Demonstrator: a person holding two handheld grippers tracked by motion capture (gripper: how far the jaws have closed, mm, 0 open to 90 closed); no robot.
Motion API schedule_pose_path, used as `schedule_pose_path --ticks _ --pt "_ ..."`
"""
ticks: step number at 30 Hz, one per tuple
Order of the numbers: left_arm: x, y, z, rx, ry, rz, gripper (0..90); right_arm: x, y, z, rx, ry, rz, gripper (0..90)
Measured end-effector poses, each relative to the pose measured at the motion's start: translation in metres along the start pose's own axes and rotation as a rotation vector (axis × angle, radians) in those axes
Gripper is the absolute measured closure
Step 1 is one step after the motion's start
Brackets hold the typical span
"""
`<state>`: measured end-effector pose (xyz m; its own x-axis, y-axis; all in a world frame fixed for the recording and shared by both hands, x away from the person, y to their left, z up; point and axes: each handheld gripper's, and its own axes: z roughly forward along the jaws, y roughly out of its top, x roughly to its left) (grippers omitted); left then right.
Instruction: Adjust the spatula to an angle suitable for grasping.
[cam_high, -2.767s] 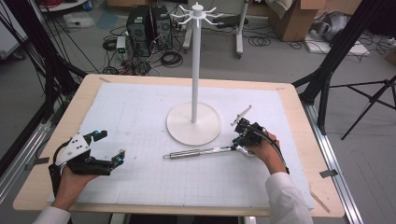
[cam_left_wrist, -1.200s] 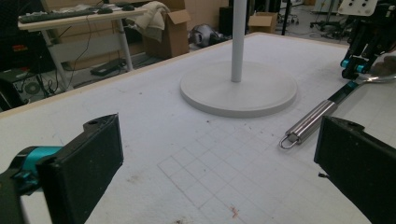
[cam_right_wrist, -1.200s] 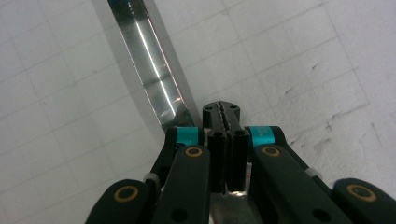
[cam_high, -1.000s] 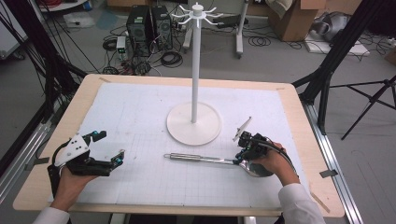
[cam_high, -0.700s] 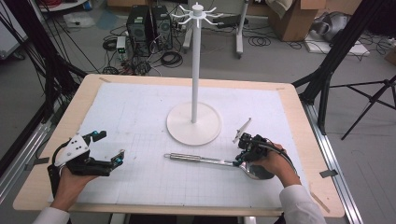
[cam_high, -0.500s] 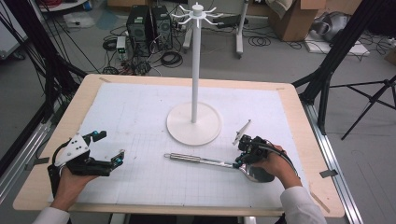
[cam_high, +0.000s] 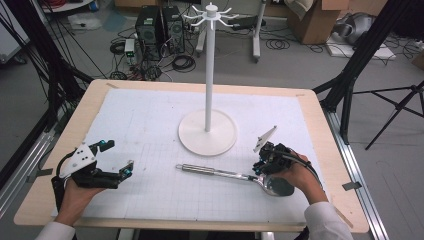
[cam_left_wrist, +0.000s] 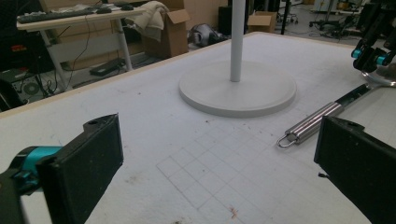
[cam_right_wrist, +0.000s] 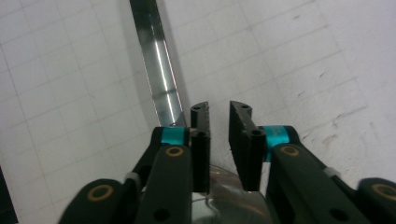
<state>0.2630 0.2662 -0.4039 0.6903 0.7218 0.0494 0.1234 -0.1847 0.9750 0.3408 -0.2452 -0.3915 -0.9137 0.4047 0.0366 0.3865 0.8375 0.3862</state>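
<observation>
- Now our right tongs (cam_right_wrist: 218, 116) have just been parting to a narrow gap, nothing between them, above the long steel ladle (cam_high: 227, 174) lying at lower centre of the white surface (cam_high: 150, 115).
- So the ladle is released, not hung.
- Our left tongs (cam_high: 116, 157) gape wide, empty.

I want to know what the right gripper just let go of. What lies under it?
Under the right gripper lies a metal ladle, flat on the white mat. Its jaws have just been opening, nothing between them. The bowl is partly covered by the hand.
</observation>
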Motion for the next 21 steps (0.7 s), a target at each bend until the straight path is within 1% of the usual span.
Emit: schedule_pose_path --ticks 1,2,3,4,5,6,7,8,9,10,12,13,14,17,18,19,21 --pt "0.000 0.000 0.000 0.001 0.000 0.000 1.7 0.001 0.001 -0.002 -0.009 -0.006 -0.002 73.8" --pt "0.000 0.000 0.000 0.001 0.000 0.000 1.7 0.001 0.001 -0.002 -0.009 -0.006 -0.002 73.8" --pt "0.000 0.000 0.000 0.001 0.000 0.000 1.7 0.003 0.003 -0.005 -0.034 -0.023 0.004 58.9" --pt "0.000 0.000 0.000 0.001 0.000 0.000 1.8 0.003 0.003 -0.005 -0.034 -0.023 0.004 58.9" --pt "0.000 0.000 0.001 0.002 -0.002 0.003 1.8 0.005 0.006 -0.008 -0.057 -0.041 0.013 42.8" --pt "0.000 0.000 0.001 0.002 -0.002 0.003 1.7 0.005 0.006 -0.008 -0.057 -0.041 0.013 42.8" --pt "-0.001 0.000 0.001 0.002 -0.003 0.003 1.7 0.005 0.009 -0.010 -0.071 -0.014 0.017 24.8" --pt "-0.001 0.000 0.001 0.001 -0.003 0.003 1.7 0.006 0.010 -0.011 -0.076 -0.022 0.012 20.7" --pt "-0.001 0.000 0.001 0.000 -0.003 0.003 1.7 0.007 0.012 -0.012 -0.081 -0.039 0.006 13.5" --pt "-0.001 0.000 0.000 0.000 -0.002 0.001 1.7 0.009 0.014 -0.012 -0.092 -0.050 0.006 9.2" --pt "-0.001 0.000 0.000 0.001 -0.003 0.002 1.7 0.010 0.016 -0.013 -0.100 -0.056 0.010 8.9" --pt "-0.001 0.000 0.000 -0.001 -0.001 0.001 1.7 0.012 0.021 -0.014 -0.109 -0.075 0.012 5.0" --pt "-0.001 0.000 0.000 -0.001 -0.001 0.001 1.7 0.014 0.022 -0.014 -0.112 -0.078 0.013 1.1" --pt "-0.001 0.000 0.000 -0.001 -0.002 0.004 1.7 0.019 0.030 -0.012 -0.110 -0.066 -0.013 1.0" --pt "-0.001 0.000 0.000 -0.001 -0.002 0.004 1.7 0.019 0.030 -0.012 -0.110 -0.066 -0.013 1.0" --pt "-0.001 0.000 0.000 -0.002 -0.001 0.002 1.7 0.022 0.035 -0.008 -0.105 -0.068 -0.041 1.0" --pt "0.000 0.000 0.000 -0.001 -0.001 0.003 1.7 0.024 0.039 -0.005 -0.099 -0.065 -0.052 1.0"
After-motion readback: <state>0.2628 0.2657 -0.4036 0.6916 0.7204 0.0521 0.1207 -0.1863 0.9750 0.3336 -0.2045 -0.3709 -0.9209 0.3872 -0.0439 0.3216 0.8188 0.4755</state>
